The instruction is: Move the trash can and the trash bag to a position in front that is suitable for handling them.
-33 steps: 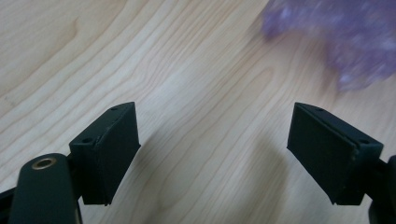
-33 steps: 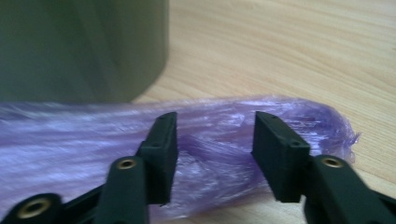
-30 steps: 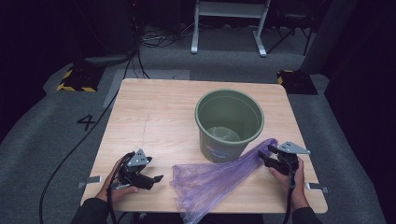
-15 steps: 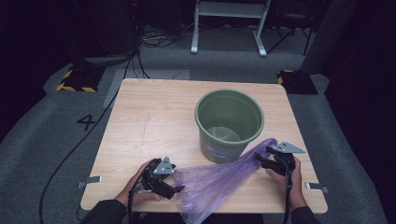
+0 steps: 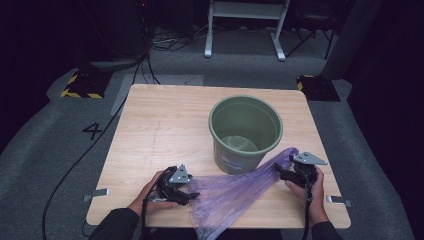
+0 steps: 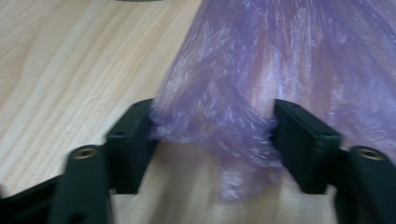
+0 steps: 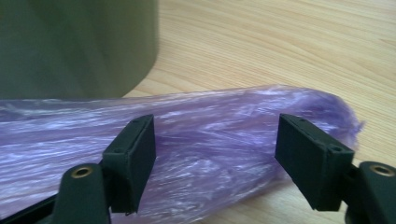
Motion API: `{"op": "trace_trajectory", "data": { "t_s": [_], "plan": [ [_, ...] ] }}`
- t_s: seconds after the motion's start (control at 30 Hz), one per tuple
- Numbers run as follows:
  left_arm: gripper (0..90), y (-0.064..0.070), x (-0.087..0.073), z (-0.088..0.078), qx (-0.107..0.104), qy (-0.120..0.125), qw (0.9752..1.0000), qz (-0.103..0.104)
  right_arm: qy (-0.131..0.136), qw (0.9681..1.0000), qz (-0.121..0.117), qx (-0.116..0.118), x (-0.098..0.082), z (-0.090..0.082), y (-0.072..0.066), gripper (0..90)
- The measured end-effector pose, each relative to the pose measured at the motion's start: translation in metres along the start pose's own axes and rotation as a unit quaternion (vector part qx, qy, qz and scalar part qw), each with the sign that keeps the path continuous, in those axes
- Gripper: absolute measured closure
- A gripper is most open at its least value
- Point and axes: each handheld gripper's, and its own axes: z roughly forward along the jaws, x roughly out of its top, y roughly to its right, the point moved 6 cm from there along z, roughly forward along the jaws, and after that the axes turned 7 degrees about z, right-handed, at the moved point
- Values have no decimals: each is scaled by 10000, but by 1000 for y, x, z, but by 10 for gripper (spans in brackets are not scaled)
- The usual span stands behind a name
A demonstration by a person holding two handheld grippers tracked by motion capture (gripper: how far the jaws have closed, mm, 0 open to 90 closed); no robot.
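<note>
A crumpled purple plastic bag (image 5: 235, 192) lies across the front of the wooden table (image 5: 160, 125), reaching from the front edge up to the right of a green bucket (image 5: 245, 130). My left gripper (image 5: 191, 193) lies low at the bag's left edge. Its jaws have just been closing, and in the left gripper view the bag (image 6: 261, 70) is bunched between both pads of this gripper (image 6: 212, 135). My right gripper (image 5: 281, 172) sits at the bag's far right end. Its jaws have just been opening and stand wide (image 7: 215, 149), with the bag (image 7: 210, 126) lying loose between them.
The bucket (image 7: 70, 46) stands upright just behind the bag, close to my right gripper. The left and back parts of the table are bare wood. Cables trail off the front edge. A metal stand (image 5: 245, 30) is on the floor beyond the table.
My left gripper has slid right to the bag's edge and its jaws have closed in on the plastic. The right hand stayed put while its jaws spread wider.
</note>
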Motion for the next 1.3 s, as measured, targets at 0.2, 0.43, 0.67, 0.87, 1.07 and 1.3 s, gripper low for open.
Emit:
{"op": "trace_trajectory", "data": {
  "t_s": [0.2,0.43,0.67,0.87,1.07,1.3],
  "plan": [
    [633,-11,-2,-1,82,124,9999,-70,-119,9998,144,-78,-2,3,5,235],
    [670,-17,0,2,85,148,9998,-39,-475,9984,222,222,-2,10,4,458],
    [670,-31,2,6,181,200,9996,-120,-460,9984,141,307,1,14,3,720],
    [668,-40,0,6,290,251,9991,-207,-418,9984,5,372,3,16,-1,809],
    [642,-49,0,6,379,212,9987,-279,-129,9987,8,487,7,14,-8,847],
    [478,-62,-2,6,726,106,9961,-499,313,9975,-200,603,16,4,-22,858]
  ]
}}
